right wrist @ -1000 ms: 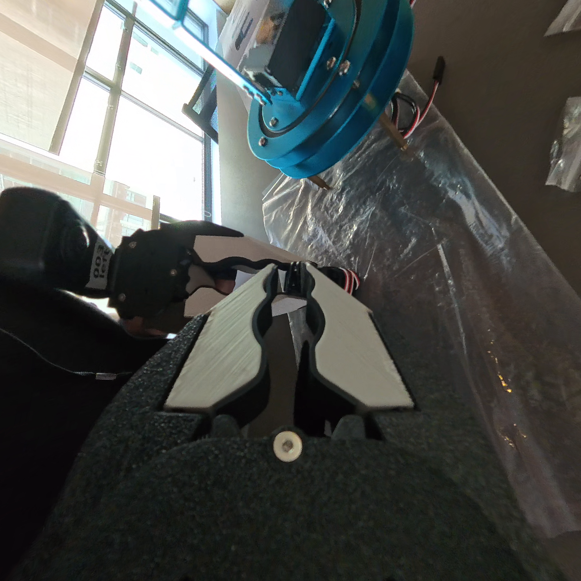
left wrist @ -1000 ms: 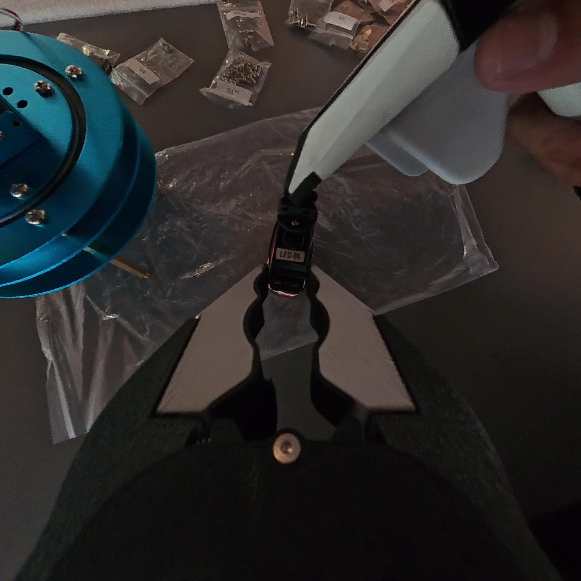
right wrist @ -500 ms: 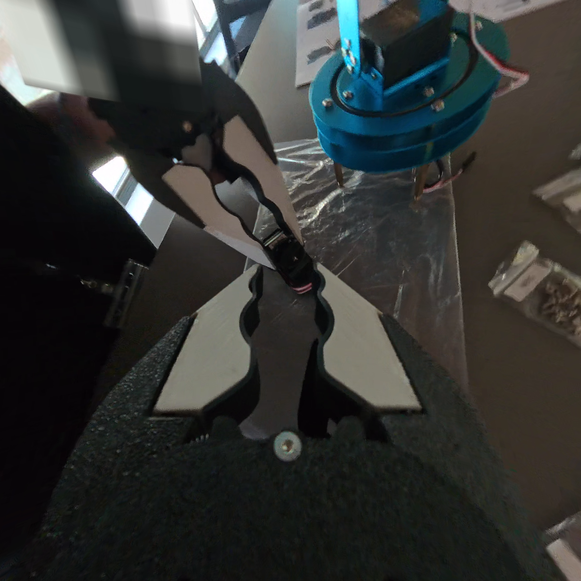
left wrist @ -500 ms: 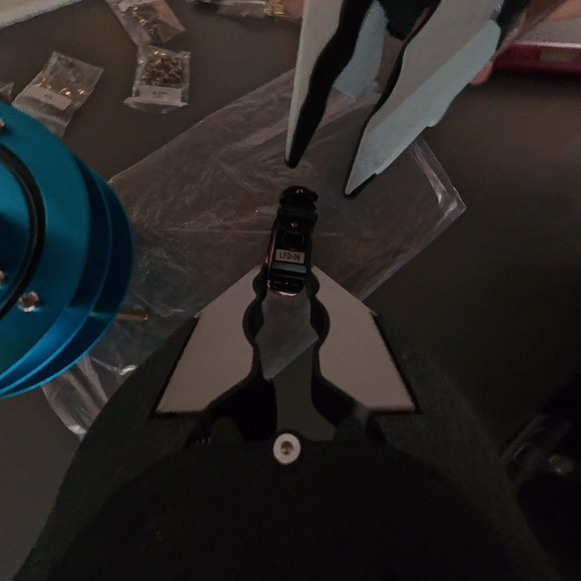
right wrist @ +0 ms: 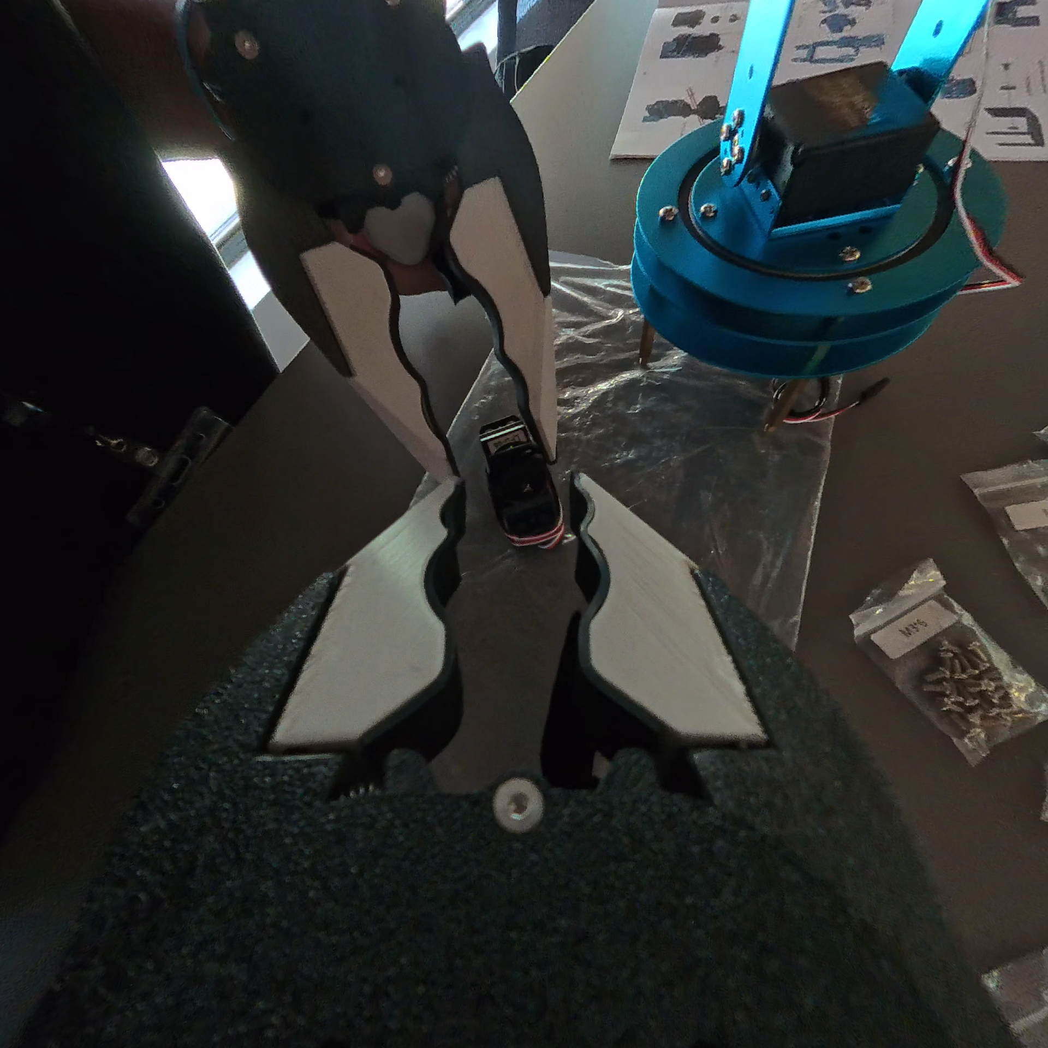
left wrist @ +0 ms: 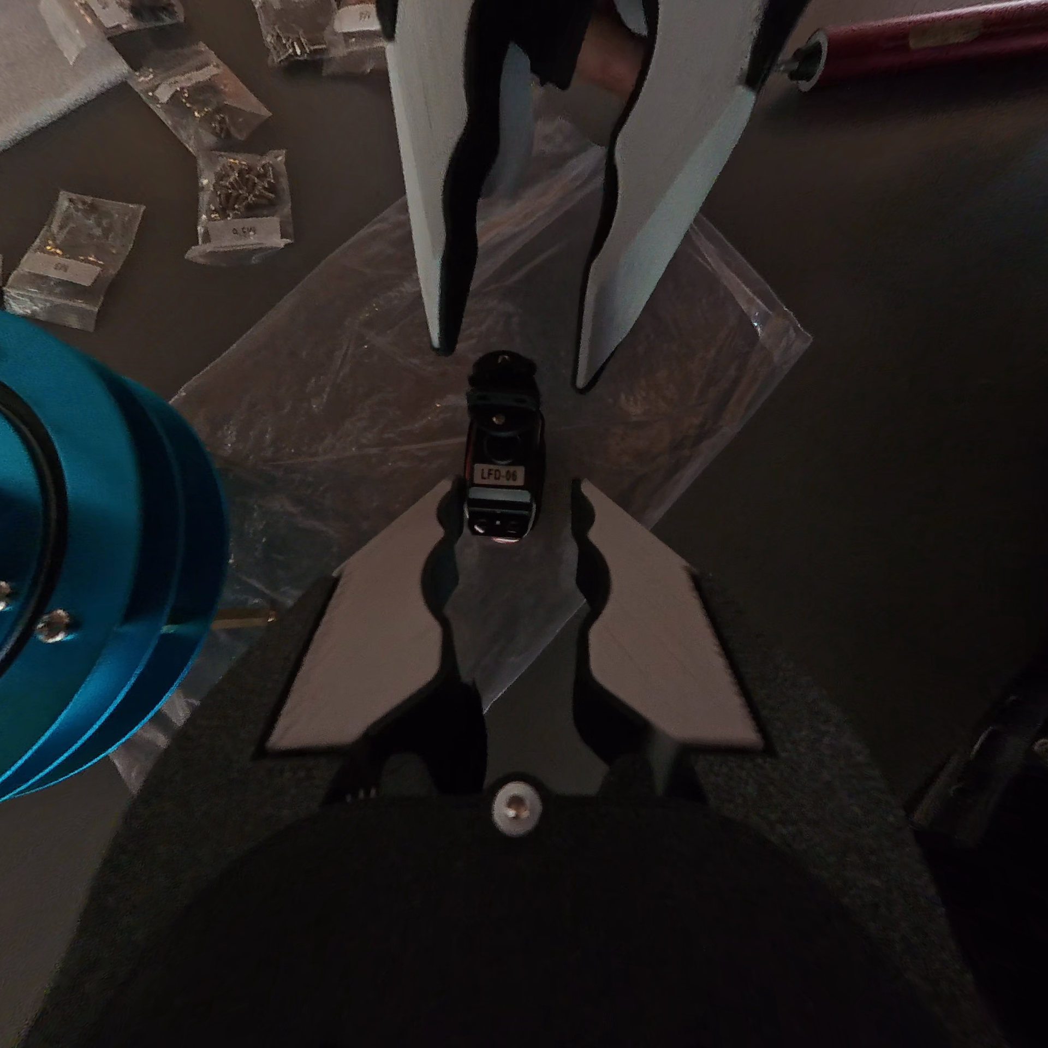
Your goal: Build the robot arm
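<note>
A small black servo with a white label and a red-white wire lies on a clear plastic bag. My left gripper is open, one fingertip on each side of the servo's near end with small gaps. My right gripper comes from the opposite side, open, its tips just past the servo's far end. In the right wrist view the servo sits between my right gripper's tips, with the left gripper open over its other end. Neither gripper holds anything.
A blue round metal base on brass standoffs, with a servo and blue bracket on top, stands on the bag; it shows at the left of the left wrist view. Small bags of screws and a printed sheet lie on the dark table. The grippers' ends are close to 4 centimeters from one another.
A second ago both grippers were shut on the servo. The right one let go and drew back, then the left one opened. The servo now lies free on the plastic bag.
</note>
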Motion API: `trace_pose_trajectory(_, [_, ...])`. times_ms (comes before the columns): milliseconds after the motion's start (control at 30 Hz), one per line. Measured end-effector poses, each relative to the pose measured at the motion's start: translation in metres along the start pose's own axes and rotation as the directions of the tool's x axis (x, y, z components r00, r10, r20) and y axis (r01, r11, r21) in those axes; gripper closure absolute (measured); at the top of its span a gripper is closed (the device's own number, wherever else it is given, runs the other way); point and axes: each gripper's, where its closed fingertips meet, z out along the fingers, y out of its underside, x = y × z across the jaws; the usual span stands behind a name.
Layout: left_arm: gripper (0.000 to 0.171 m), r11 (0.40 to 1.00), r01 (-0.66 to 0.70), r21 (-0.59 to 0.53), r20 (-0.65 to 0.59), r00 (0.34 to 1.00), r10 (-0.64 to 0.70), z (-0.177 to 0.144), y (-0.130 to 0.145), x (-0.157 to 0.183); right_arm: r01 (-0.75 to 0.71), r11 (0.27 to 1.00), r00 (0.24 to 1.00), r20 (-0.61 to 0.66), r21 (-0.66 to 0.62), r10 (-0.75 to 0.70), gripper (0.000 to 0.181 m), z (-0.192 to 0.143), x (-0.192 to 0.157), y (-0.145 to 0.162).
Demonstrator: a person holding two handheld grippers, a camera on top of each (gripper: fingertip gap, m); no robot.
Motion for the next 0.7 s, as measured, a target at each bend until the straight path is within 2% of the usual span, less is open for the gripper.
trace_pose_trajectory(167, [0.135,1.0,0.009,0.003,0.025,1.0,-0.009,-0.0015,0.0018,-0.005,0.026,1.0,0.999,0.03,-0.009,-0.025,0.147,0.0034,0.0004,0.0006])
trace_pose_trajectory(367, [0.142,1.0,-0.02,0.014,0.053,0.998,0.019,-0.0028,-0.0005,-0.0089,0.075,0.996,0.996,0.045,-0.055,-0.073,0.161,0.0066,-0.0008,0.004])
trace_pose_trajectory(533, [0.146,0.999,-0.032,0.036,0.064,0.997,0.03,-0.0023,-0.0035,-0.0083,0.027,0.998,0.999,0.044,-0.048,-0.025,0.162,0.0051,-0.0014,0.0046])
trace_pose_trajectory(700, [0.148,0.999,-0.024,0.043,0.07,0.997,0.021,-0.0015,-0.0023,-0.0087,-0.096,0.995,0.995,0.027,-0.002,0.096,0.163,0.0003,0.0014,-0.001])
